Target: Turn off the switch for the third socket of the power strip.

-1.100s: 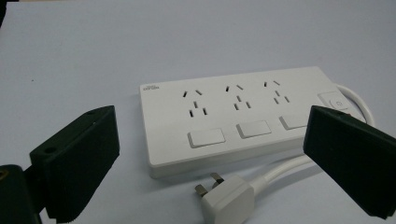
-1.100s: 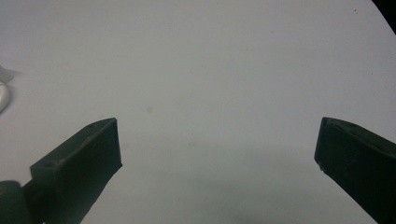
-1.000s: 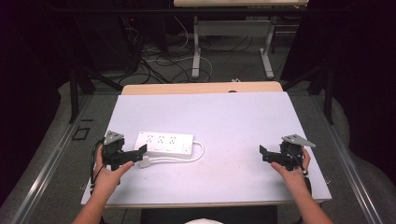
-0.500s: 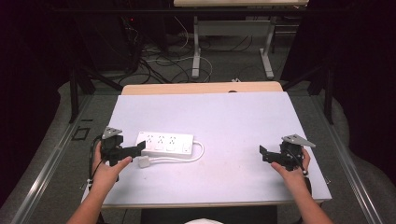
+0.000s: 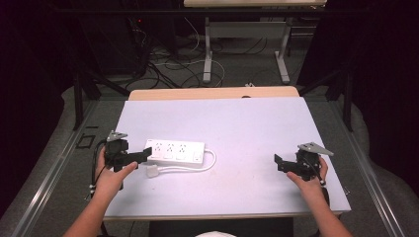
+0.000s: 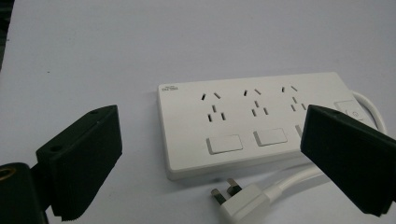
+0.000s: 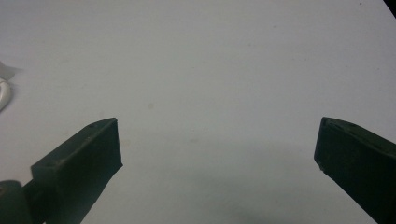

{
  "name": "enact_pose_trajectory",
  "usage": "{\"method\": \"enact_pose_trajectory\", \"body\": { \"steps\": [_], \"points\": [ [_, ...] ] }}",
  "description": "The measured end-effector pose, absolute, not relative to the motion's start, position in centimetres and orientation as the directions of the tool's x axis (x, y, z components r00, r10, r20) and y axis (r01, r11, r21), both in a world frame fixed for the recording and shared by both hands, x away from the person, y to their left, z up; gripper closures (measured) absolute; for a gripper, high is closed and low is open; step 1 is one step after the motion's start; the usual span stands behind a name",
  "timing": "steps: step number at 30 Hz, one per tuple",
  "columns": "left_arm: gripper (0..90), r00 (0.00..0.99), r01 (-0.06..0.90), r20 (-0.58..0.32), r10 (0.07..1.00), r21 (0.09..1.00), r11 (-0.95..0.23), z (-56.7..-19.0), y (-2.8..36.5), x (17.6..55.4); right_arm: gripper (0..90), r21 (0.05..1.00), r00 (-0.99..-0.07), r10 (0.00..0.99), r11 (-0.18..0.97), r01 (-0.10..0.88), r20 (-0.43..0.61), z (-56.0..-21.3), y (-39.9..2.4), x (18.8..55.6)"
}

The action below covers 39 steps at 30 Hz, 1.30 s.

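1. The table (image 5: 257, 123) has a pale top. It carries a power strip near its left edge, and its right half is bare.
2. The power strip (image 5: 174, 152) is white and lies flat, with its long side along the front edge of the table. In the left gripper view it shows three sets of sockets, three flat switches under them and one button at its far end.
3. The cord (image 5: 210, 160) is white. It leaves the right end of the power strip, makes a loop and runs back along the front side of the strip.
4. The plug (image 6: 238, 200) is at the end of the cord. It lies on the table just beside the front left corner of the strip, and its metal pins point to the left.
5. The left gripper (image 5: 143, 155) is held in the left hand (image 5: 109, 175) near the left edge. Its jaws stand wide apart, empty, and point at the left end of the strip.
6. The right gripper (image 5: 277, 162) is held in the right hand (image 5: 309, 180) near the right edge, well apart from the strip. Its jaws also stand wide apart over bare table and hold nothing.
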State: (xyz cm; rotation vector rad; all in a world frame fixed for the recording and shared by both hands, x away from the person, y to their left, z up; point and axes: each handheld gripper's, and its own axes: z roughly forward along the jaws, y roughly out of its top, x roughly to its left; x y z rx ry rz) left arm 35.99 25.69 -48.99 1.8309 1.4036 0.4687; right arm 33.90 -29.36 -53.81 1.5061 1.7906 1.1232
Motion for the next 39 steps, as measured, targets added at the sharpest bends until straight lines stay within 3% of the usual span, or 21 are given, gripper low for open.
{"method": "enact_pose_trajectory", "body": {
  "steps": [15, 24, 31, 39],
  "points": [
    [7.3, 0.322, 0.700, -0.170, 0.931, 0.705, -0.114, -48.1, 26.2, 36.8, 0.3, 0.850, -0.230, 0.967, 0.025, 0.527, 0.114, -53.9, -29.4, 33.9],
    [16.2, 0.298, 0.740, -0.195, 0.934, 0.665, -0.097, -47.9, 26.7, 37.5, 0.4, 0.850, -0.232, 0.966, 0.027, 0.526, 0.113, -53.9, -29.4, 33.9],
    [16.5, 0.286, 0.776, -0.236, 0.929, 0.625, -0.080, -48.1, 27.1, 38.1, 0.4, 0.848, -0.231, 0.966, 0.024, 0.530, 0.116, -54.0, -29.3, 34.0],
    [22.9, 0.267, 0.815, -0.255, 0.929, 0.575, -0.076, -48.2, 27.1, 38.9, 0.4, 0.842, -0.234, 0.964, 0.022, 0.539, 0.124, -54.0, -29.4, 34.0]
  ]
}}
